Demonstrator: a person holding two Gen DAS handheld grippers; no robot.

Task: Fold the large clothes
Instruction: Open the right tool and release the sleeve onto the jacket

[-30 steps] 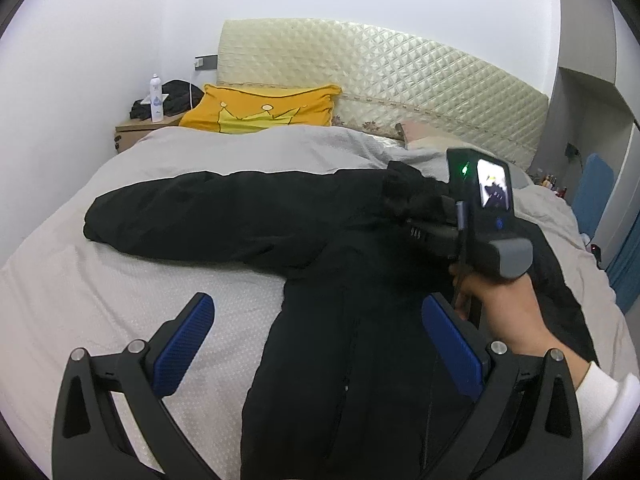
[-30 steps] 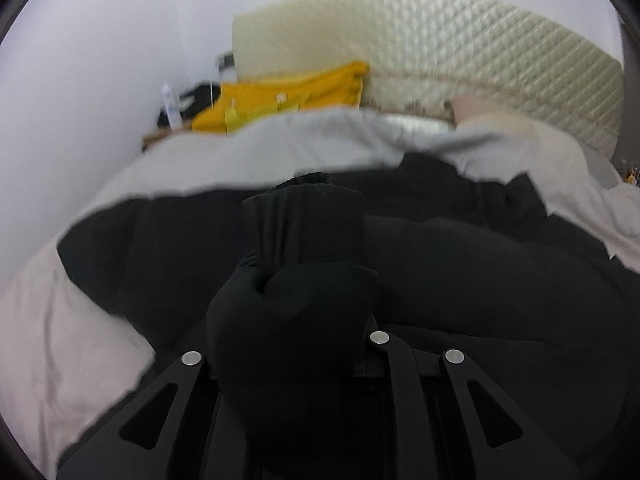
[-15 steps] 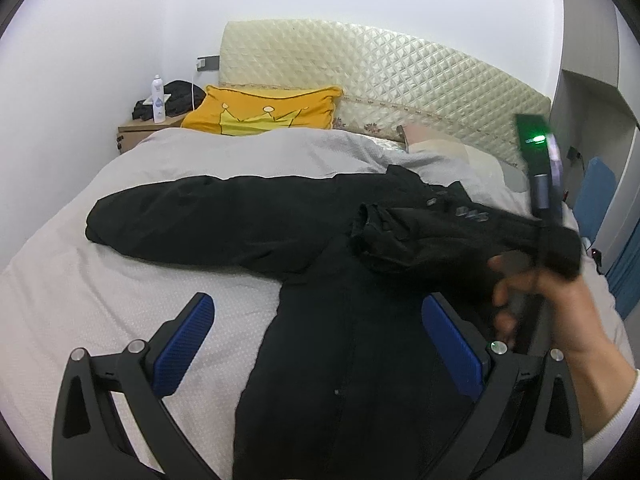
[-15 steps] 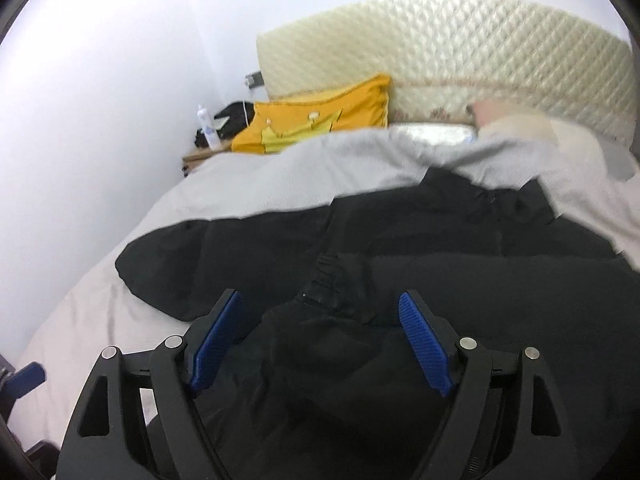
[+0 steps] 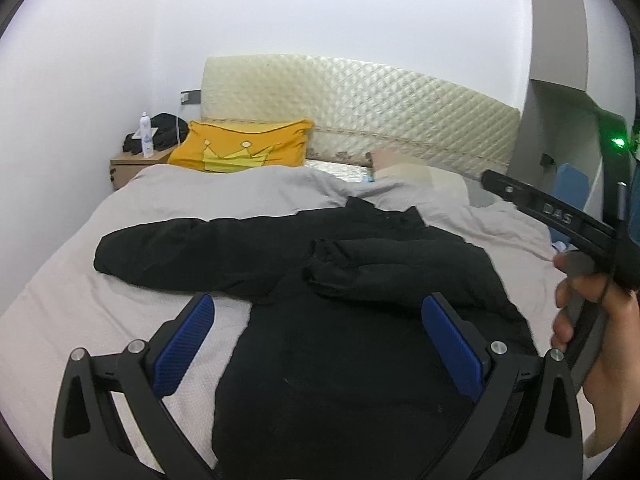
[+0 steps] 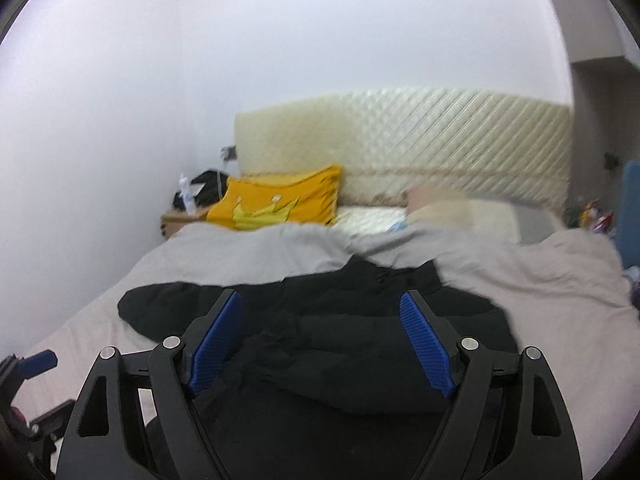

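Observation:
A black padded coat (image 5: pixel 340 360) lies flat on the grey bed (image 5: pixel 60 312). Its left sleeve (image 5: pixel 192 252) stretches out to the left. Its right sleeve (image 5: pixel 400 268) lies folded across the chest, cuff pointing left. My left gripper (image 5: pixel 316 336) is open and empty above the coat's body. My right gripper (image 6: pixel 320 340) is open and empty above the folded sleeve (image 6: pixel 360 344) of the coat (image 6: pixel 320 420). In the left wrist view the right gripper's body and the hand holding it show at the right edge.
A yellow crown pillow (image 5: pixel 244 152) and a beige pillow (image 5: pixel 416 172) lie at the quilted headboard (image 5: pixel 360 112). A wooden nightstand (image 5: pixel 132 164) with a white bottle (image 5: pixel 146 136) stands at the back left. A blue object (image 5: pixel 572 188) stands at the bed's right.
My right gripper carried the right sleeve across the coat, opened and let it go, then pulled back up and to the right. The left gripper stayed open and rose slightly.

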